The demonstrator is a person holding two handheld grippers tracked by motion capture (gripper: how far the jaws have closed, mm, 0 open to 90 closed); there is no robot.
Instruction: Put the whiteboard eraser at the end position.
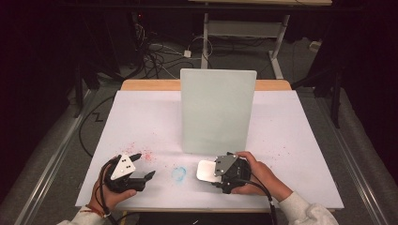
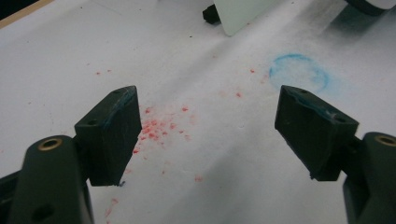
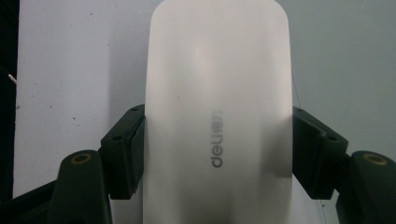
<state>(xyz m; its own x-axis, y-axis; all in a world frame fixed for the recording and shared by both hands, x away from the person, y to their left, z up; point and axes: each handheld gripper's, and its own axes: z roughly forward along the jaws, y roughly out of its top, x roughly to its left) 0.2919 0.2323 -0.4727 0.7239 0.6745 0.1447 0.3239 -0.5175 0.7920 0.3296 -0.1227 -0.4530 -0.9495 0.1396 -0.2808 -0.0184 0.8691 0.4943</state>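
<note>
My right gripper (image 1: pixel 212 171) is shut on a white plastic eraser-like block (image 1: pixel 204 170) marked "deli" (image 3: pixel 217 93), held low over the table's near edge; its jaws press both long sides (image 3: pixel 219 154). My left gripper (image 1: pixel 144 165) stands open at the near left with nothing between its jaws (image 2: pixel 210 133). A faint blue ring (image 1: pixel 179 174) is drawn on the white table cover between the two grippers, and it lies ahead and to the right in the left gripper view (image 2: pixel 299 74). Red specks (image 2: pixel 159 128) are scattered under the left gripper.
A tall pale board (image 1: pixel 217 110) stands upright mid-table on a small dark foot (image 2: pixel 211 14), just beyond the right gripper. The white cover (image 1: pixel 291 131) spans the table; a wooden edge (image 1: pixel 150 85) shows at the back. Cables and desk legs lie on the floor behind.
</note>
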